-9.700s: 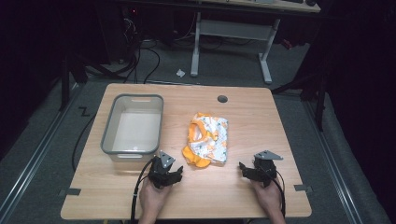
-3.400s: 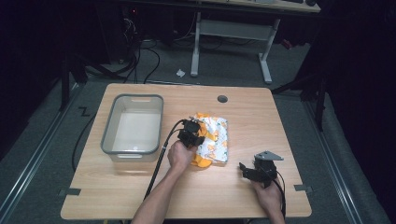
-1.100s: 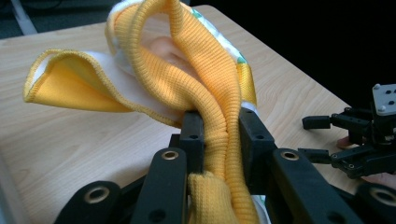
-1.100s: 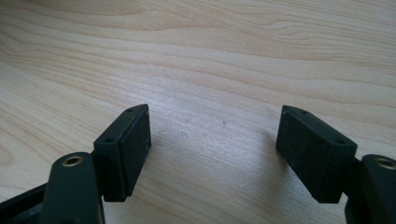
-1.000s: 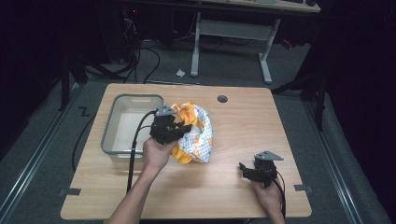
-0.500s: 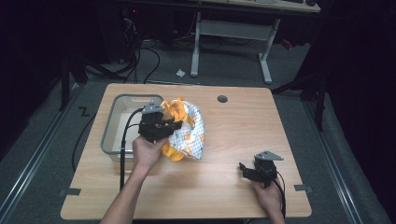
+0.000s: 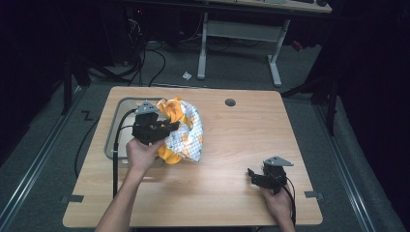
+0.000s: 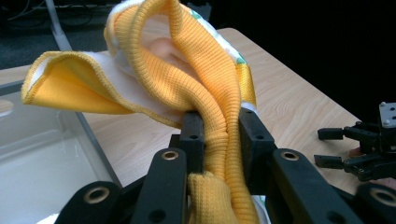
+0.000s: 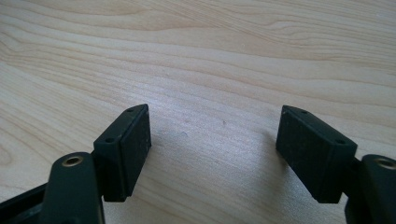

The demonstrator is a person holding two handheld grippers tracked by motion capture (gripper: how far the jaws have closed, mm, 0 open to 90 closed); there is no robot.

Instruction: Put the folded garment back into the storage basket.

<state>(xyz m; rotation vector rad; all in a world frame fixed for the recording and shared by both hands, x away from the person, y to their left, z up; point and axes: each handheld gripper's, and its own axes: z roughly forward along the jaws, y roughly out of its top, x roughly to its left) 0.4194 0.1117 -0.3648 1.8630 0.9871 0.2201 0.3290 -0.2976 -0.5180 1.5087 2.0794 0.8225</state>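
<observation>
Left gripper (image 8: 217, 140) jaws pinch the garment's yellow cuff (image 8: 219, 154); right gripper (image 9: 215, 154) jaws gape.

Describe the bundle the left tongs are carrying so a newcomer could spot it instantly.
On the wooden table, look to the clear plastic bin at its left side. At the bin's right rim, the left tongs pinch a bunched garment: white printed fabric with ribbed orange-yellow trim, the one soft, colourful thing there.
</observation>
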